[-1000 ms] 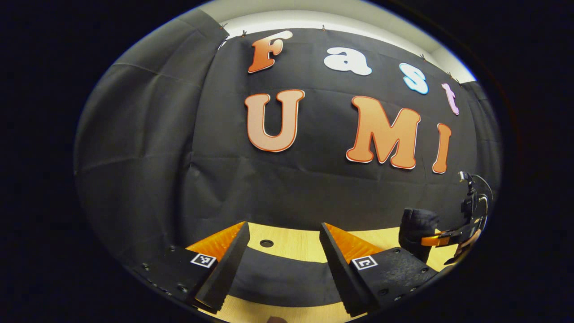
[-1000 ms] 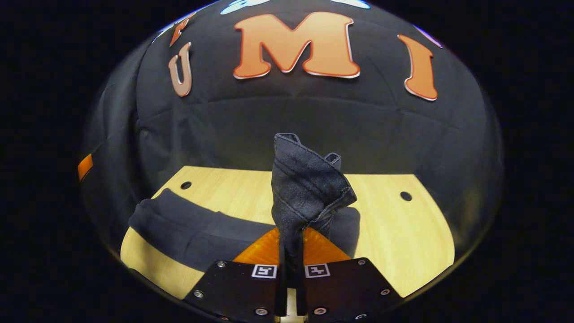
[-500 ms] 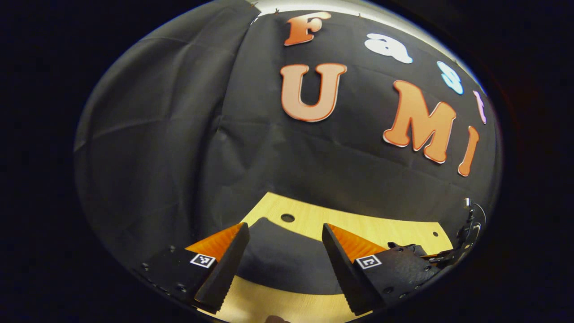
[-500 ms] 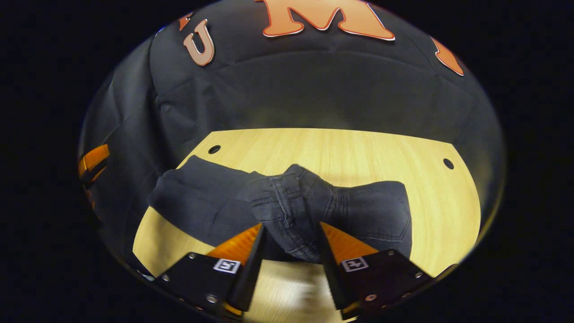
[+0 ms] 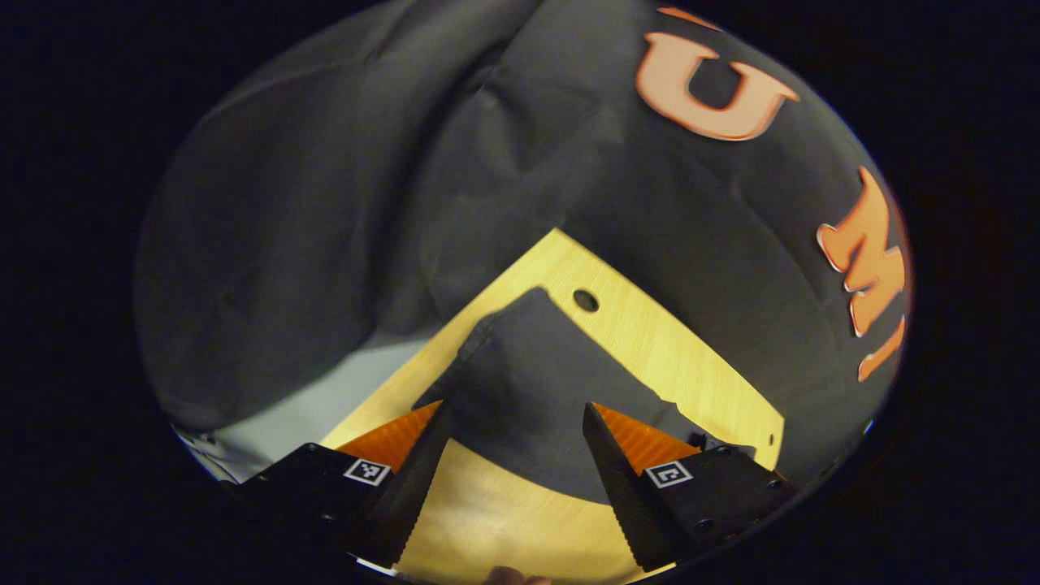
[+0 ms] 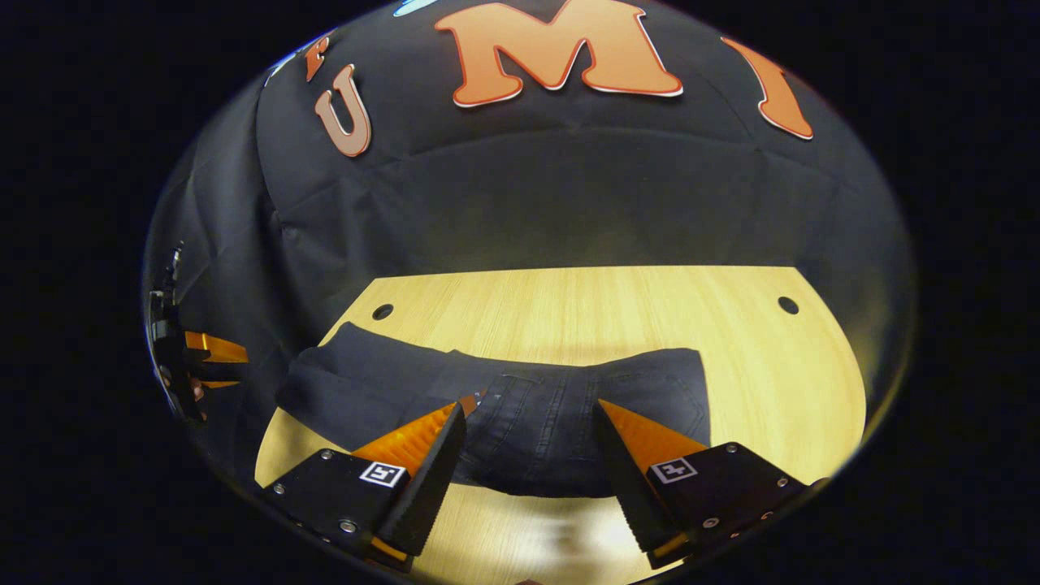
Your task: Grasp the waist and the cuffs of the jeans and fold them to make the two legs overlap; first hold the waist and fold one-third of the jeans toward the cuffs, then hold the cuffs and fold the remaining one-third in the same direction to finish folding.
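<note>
On the pale wooden worktop (image 6: 585, 305) the dark jeans (image 6: 520, 406) now lie flat, stretched across the near half of the board. A second ago the right gripper (image 6: 528, 455) held a bunched end of the denim up in the air between closed jaws; half a second ago the jaws were spread and the cloth sat in a lump between them. Now that lump has settled into a smooth fold with seams and a pocket showing, and the right gripper hangs just above it, jaws wide apart, gripping nothing, tilted down toward the near edge of the fabric.

The left gripper (image 5: 512, 463) has swung as well: earlier it looked level at the booth wall, and now it pitches down and rolls, so the worktop runs slantwise in the left gripper view. Its jaws stand released, framing the end of the jeans (image 5: 528, 390) that lies by a round hole (image 5: 585, 300) in the board, without pressing on the cloth. From the right gripper view, that left gripper (image 6: 195, 357) shows far off at the left edge, beyond the end of the jeans.
</note>
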`<state>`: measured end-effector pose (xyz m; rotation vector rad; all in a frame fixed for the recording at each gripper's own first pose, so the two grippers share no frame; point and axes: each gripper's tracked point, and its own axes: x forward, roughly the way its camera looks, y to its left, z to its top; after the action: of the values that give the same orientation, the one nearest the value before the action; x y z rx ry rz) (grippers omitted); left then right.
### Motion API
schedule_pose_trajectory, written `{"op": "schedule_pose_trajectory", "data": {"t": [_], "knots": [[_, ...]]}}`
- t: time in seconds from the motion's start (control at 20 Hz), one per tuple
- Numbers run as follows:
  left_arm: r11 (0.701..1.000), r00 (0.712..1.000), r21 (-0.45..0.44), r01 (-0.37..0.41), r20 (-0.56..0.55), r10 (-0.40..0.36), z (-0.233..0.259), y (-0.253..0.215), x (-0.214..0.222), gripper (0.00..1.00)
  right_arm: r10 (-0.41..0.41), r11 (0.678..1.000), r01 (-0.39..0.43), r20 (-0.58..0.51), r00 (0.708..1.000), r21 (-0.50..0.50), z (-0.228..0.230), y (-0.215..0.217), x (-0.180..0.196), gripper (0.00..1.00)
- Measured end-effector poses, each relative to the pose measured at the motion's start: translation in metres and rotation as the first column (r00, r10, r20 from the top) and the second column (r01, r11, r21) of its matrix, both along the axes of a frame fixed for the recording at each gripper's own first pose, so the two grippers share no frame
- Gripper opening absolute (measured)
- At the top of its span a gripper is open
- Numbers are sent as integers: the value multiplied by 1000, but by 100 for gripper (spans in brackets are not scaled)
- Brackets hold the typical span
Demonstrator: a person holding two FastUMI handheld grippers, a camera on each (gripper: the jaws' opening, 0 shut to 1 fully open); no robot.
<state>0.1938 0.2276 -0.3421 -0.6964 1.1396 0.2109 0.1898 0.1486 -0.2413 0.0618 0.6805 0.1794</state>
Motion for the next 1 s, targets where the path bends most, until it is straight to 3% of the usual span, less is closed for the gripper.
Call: {"op": "schedule_pose_trajectory", "data": {"t": [0.1,0.2,0.4,0.55,0.7,1.0], "knots": [[998,997,-56,-18,-80,14,-23,8,3,98,-20,1000,20,15,1000,-22,7,-8,-5,94],[998,995,-58,16,-100,-22,-40,11,12,98,-39,999,40,24,999,-35,12,-13,-11,95],[984,980,-2,177,-87,-176,-62,20,39,98,-91,995,93,42,995,-40,23,-19,-21,95],[946,947,63,318,-68,-314,-76,19,58,98,-136,990,139,62,989,-39,34,-25,-31,96],[883,888,102,459,-64,-454,-70,21,65,98,-179,982,182,76,981,-41,46,-31,-41,97],[729,734,85,680,-68,-676,-70,15,54,99,-269,961,274,97,958,-31,62,-53,-64,97]]}}
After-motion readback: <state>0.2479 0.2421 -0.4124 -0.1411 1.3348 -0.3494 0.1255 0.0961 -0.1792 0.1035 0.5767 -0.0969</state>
